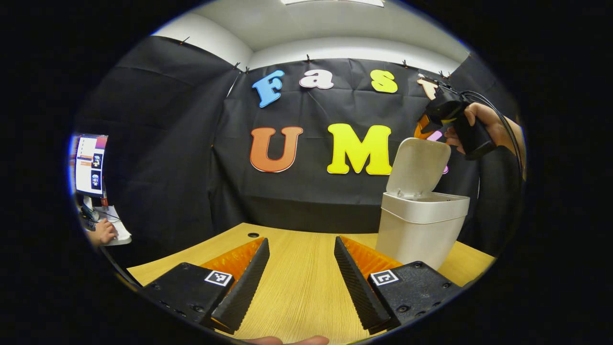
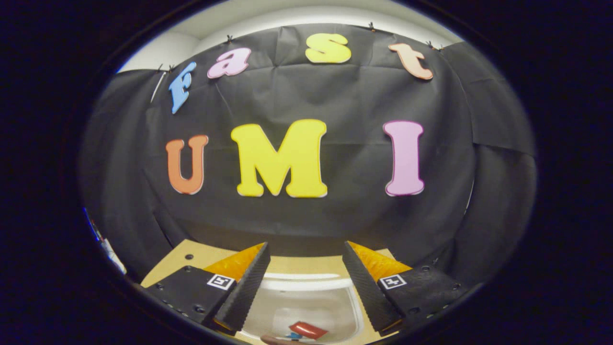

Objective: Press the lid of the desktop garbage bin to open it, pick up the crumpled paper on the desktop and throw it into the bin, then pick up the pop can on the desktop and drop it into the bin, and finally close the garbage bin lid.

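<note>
Your left gripper point(image 1: 301, 282) hangs low over the wooden desktop point(image 1: 301, 268), its 2 fingers spread wide with nothing between them. In the left gripper view the white garbage bin point(image 1: 421, 230) stands on the desktop to the right of that gripper, its lid point(image 1: 417, 165) tipped up and back so the mouth is open. Above and behind the lid you can see your right hand point(image 1: 483, 127) holding the other gripper. In the right gripper view, your right gripper point(image 2: 306, 287) sits directly over the bin's open mouth point(image 2: 306, 282), fingers parted and empty. Down inside the bin lies the pop can point(image 2: 309, 329), red with a bit of blue beside it, at the bottom edge of the view. You cannot tell from here whether the crumpled paper is in there too.
</note>
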The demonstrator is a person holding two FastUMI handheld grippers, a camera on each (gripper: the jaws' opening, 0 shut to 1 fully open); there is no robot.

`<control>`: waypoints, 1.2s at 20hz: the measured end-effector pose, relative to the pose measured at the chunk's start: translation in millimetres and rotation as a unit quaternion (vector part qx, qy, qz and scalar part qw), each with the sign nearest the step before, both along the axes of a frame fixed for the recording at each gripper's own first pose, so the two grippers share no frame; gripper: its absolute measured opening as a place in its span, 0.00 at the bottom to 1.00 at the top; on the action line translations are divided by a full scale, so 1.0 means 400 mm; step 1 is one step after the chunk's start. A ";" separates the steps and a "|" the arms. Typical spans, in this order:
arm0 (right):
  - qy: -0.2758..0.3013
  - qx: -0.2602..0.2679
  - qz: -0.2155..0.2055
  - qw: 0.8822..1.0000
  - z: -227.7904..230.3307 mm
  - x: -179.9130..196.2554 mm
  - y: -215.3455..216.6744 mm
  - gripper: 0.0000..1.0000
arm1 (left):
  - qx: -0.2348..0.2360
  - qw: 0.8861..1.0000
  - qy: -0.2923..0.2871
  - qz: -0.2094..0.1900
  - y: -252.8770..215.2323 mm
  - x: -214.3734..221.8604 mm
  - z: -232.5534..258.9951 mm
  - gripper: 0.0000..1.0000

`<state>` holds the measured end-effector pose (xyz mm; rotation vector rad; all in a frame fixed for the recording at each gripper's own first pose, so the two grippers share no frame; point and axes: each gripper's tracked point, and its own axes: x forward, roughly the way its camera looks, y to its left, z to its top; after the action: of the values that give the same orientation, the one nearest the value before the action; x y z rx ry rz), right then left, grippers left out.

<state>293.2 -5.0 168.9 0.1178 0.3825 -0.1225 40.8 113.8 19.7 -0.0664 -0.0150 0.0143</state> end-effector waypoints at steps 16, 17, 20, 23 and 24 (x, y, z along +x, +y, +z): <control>0.038 0.001 0.021 0.999 -0.261 -0.185 0.044 0.95 | 0.030 0.999 0.014 -0.009 -0.077 -0.001 -0.032 0.89; 0.028 -0.010 0.023 0.999 -0.267 -0.188 0.046 0.96 | 0.028 0.999 0.016 -0.009 -0.078 0.000 -0.035 0.89; -0.019 -0.015 0.040 0.999 -0.281 -0.179 0.045 0.96 | 0.029 0.999 0.015 -0.012 -0.086 -0.002 -0.033 0.89; -0.068 0.014 0.042 0.997 -0.302 -0.188 0.045 0.98 | 0.027 0.999 0.018 -0.021 -0.107 0.001 -0.042 0.89; -0.087 0.003 0.040 0.995 -0.297 -0.191 0.043 0.97 | 0.029 0.999 0.019 -0.022 -0.111 0.003 -0.045 0.89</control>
<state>216.9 12.0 50.2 0.1186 0.2128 -0.0315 41.8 69.3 1.6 -0.0085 0.0236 -0.0283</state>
